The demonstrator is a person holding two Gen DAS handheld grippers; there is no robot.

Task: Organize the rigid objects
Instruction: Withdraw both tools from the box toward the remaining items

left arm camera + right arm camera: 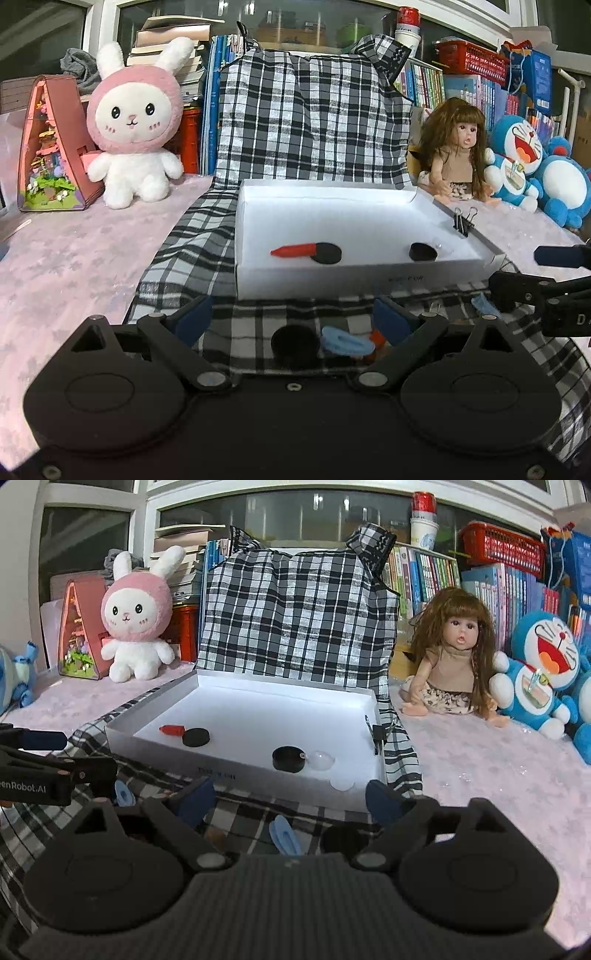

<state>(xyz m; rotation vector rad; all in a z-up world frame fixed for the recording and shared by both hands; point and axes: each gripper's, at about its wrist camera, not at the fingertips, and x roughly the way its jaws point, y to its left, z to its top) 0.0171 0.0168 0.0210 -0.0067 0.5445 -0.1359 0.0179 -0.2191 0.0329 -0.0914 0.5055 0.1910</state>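
Pucks: black disc on plaid cloth before white box, between wide, empty left tongs; right tongs equally wide; likely light, stiff, smooth, so pinch across its rim.

Lots of background clutter here. Upper left there's a pink-and-white bunny plush sitting next to a little triangular miniature house, both on the pink floral surface. On the right a long-haired doll sits just beside a blue cat plush. Behind them a row of books runs along the window, with a red basket on top and a stack of paper cups with a red can on it.
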